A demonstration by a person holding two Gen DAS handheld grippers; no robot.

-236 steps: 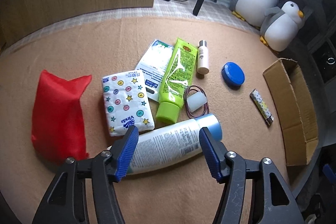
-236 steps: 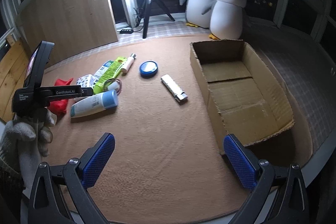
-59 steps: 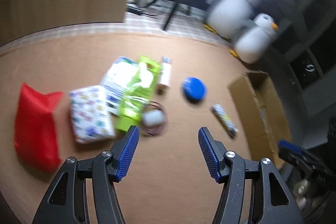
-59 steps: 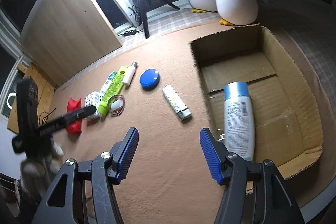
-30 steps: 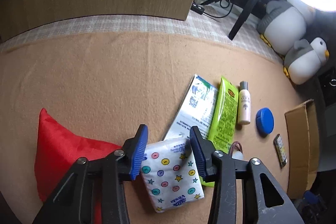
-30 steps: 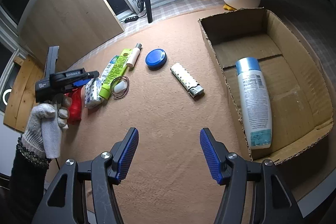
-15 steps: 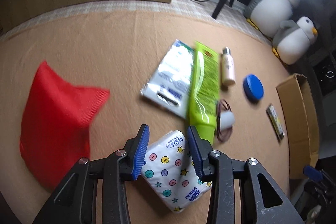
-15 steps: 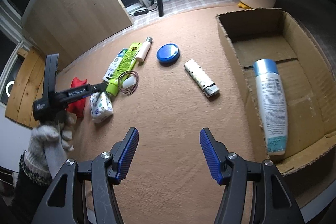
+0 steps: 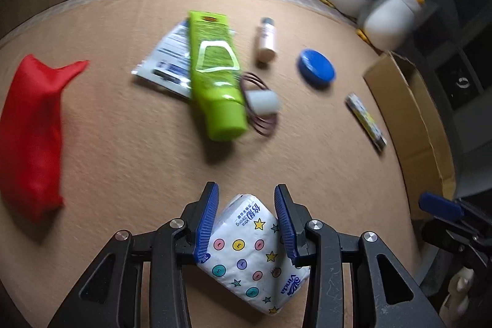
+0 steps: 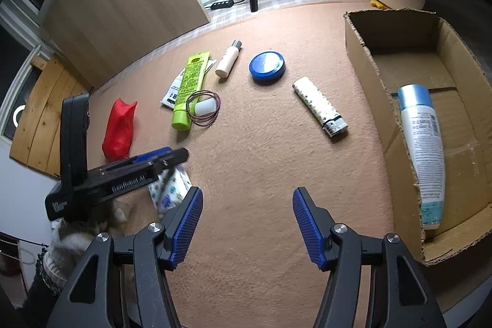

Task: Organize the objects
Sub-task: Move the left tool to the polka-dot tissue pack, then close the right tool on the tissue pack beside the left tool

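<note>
Near the worktop's near-left edge, we hold the tissue pack (image 9: 250, 248) in the left gripper (image 9: 246, 220): its jaws are closed on the pack's two sides, and the pack appears lifted and tilted, though we cannot tell for certain that it is off the surface. Our right gripper (image 10: 247, 223) hangs over bare worktop (image 10: 261, 162) with its jaws wide apart and nothing between them.

We judge the step in hand to be carrying the pack to the box (image 10: 396, 149) at the right edge, where the spray bottle (image 10: 422, 149) already lies along the near side. That leaves most of the sorting undone. Toward the far-left part of the worktop lie the red pouch (image 9: 30, 128), the sachet (image 9: 169, 60) half under the green tube (image 9: 215, 73), the small bottle (image 9: 267, 39), the white cap (image 9: 262, 103) on the hair ties (image 9: 261, 122), and the blue tin (image 9: 316, 72). Just beside the box's left wall lies the lighter (image 10: 319, 111).

Next, we think, the left gripper must travel right across the worktop, high enough to pass over the lighter and the box's wall. It should release the pack over the bare floor at the far end, so it does not land on the bottle. The soft pack may slip or deform, so a firm hold matters until it is over the box.
</note>
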